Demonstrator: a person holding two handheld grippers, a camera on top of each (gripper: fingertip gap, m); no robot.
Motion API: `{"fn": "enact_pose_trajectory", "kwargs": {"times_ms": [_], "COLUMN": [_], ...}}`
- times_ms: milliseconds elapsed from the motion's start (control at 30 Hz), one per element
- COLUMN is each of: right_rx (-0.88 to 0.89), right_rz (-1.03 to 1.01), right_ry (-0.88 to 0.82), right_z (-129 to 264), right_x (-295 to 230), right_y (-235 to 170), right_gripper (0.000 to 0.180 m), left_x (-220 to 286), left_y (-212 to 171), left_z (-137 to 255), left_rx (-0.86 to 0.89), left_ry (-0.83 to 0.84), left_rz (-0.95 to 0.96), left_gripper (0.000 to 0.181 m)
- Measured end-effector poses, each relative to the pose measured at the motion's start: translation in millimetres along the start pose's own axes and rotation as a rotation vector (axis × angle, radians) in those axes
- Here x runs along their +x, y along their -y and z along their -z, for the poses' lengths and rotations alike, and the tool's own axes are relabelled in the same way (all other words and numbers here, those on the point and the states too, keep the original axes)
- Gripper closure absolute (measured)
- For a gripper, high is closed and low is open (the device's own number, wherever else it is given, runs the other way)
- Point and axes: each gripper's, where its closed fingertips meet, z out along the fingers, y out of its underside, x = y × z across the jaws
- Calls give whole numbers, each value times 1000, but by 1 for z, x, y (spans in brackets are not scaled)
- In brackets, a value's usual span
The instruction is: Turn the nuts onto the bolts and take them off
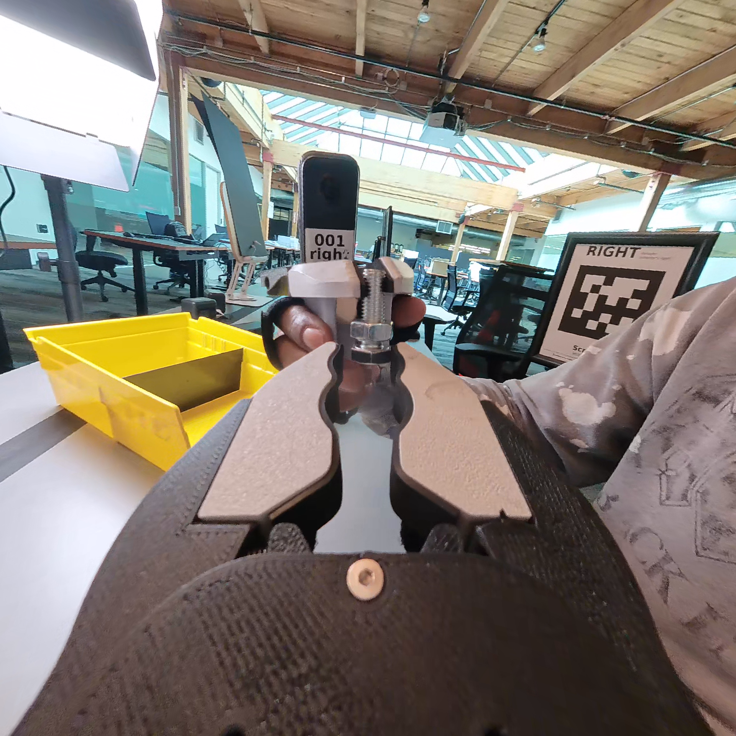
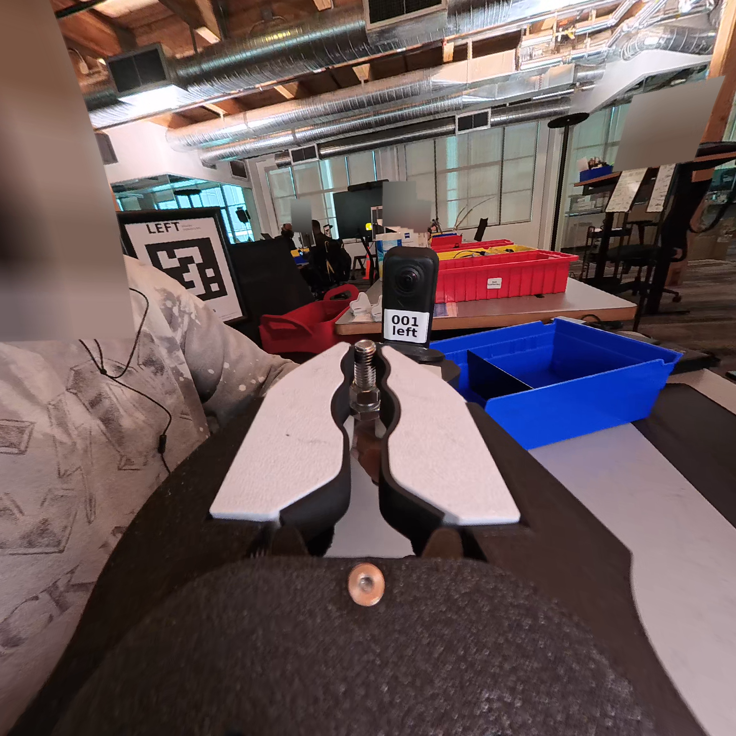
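Observation:
A silver bolt stands upright between my two grippers, with a hex nut threaded low on it, close above the head end. My left gripper is shut on the bolt's head end, just below the nut. My right gripper faces it from the far side and is shut on the threaded shank above the nut. In the right wrist view the right gripper clamps the shank, with the nut in the wider notch between its fingers. The left gripper's fingers are hidden there.
A yellow bin with a black divider sits on the grey table at the left. A blue bin with a divider sits at the right. The person's patterned sleeve and hand are close by. Framed marker boards stand behind. Less than 4 cm separates the two grippers' tips.

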Motion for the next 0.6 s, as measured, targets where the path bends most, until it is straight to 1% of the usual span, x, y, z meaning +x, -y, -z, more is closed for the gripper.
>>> {"fn": "enact_pose_trajectory", "kwargs": {"times_ms": [167, 533, 600], "right_rx": [-3, 1, 3], "right_rz": [6, -31, -29], "right_ry": [15, 97, 74], "right_z": [0, -2, -2], "right_x": [-5, -18, -15], "right_y": [2, 4, 5], "right_gripper": [170, 170, 170], "left_x": [6, 21, 17], "left_y": [1, 1, 2], "left_z": [-2, -4, -6], "left_rx": [-5, -26, -22], "left_ry": [-22, -90, -61], "left_rz": [-7, -10, -15], "left_gripper": [162, 162, 162]}}
